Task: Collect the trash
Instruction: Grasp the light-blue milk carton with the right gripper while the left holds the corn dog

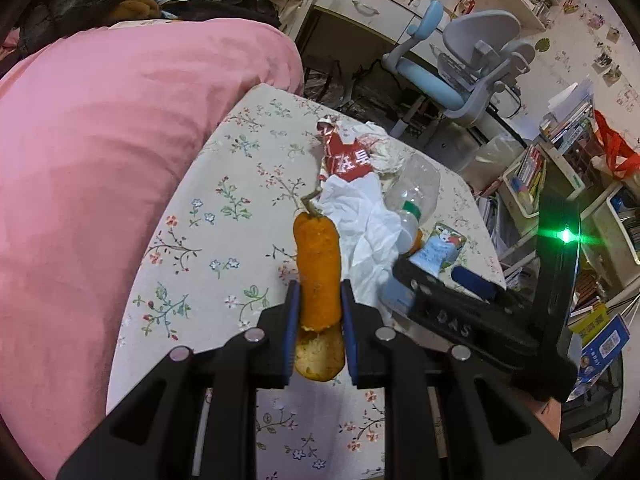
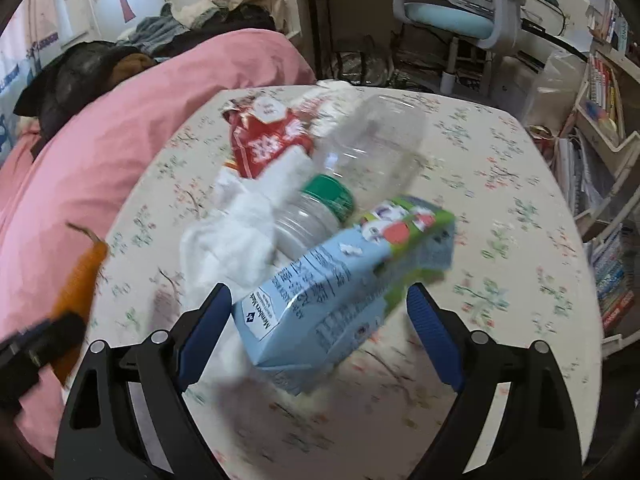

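My left gripper (image 1: 320,292) is shut on an orange peel (image 1: 318,268) with a stem, held over the floral table (image 1: 224,216). The peel also shows at the left in the right wrist view (image 2: 82,276). My right gripper (image 2: 320,296) is open, its jaws on either side of a light blue juice carton (image 2: 328,288); the carton also shows in the left wrist view (image 1: 438,250). Behind it lie a clear plastic bottle (image 2: 360,152) with a green cap (image 2: 330,194), a crumpled white tissue (image 2: 236,236) and a red snack wrapper (image 2: 268,136).
A pink quilt (image 1: 100,168) on the bed borders the table's left side. A grey and blue desk chair (image 1: 472,68) stands beyond the table. Shelves of books (image 2: 604,120) crowd the right side.
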